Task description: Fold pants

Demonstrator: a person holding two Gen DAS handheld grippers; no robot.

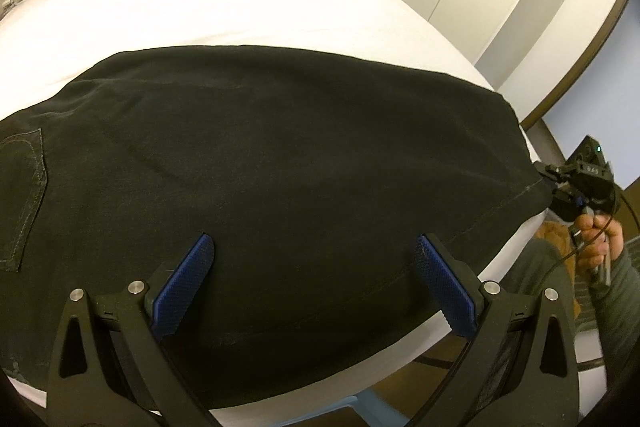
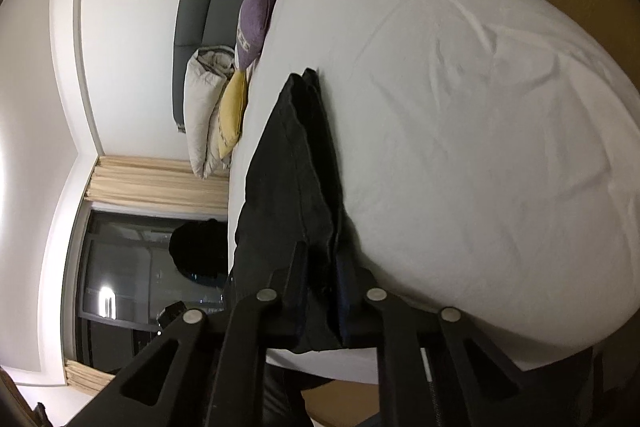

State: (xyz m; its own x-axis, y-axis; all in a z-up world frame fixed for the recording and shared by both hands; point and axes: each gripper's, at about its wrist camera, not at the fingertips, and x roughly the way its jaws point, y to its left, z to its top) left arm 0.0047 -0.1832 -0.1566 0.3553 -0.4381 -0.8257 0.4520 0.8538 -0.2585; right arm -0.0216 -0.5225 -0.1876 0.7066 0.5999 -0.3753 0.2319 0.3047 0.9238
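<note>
1. At nine o'clock in the left wrist view, the waist end of the black pants point(image 1: 260, 155) shows a stitched back pocket point(image 1: 22, 195). The doubled seams there look like the thickest, stiffest part of an otherwise soft, limp garment.
2. The pants lie flat across the near edge of the white bed point(image 1: 240, 7), legs apparently stacked, running from nine o'clock toward three. The weave looks matte and not slippery, so a pinch should hold, though the loose middle would likely sag if lifted from one end only.
3. At six o'clock, the left gripper point(image 1: 316, 279) hovers over the long near edge with its blue pads point(image 1: 184, 287) standing wide apart — nothing is between them, and whether the tips brush the cloth cannot be told.
4. At three o'clock, the right gripper point(image 1: 560, 187), held by the person's hand point(image 1: 600, 243), sits at the hem end just off the mattress corner.
5. In the right wrist view its jaws are closed on the bunched hem — the pants point(image 2: 296, 167) run from six o'clock up toward the cushions point(image 2: 256, 15). Both leg hems seem caught together, a sound place to hold for carrying that end over toward the waist.
</note>
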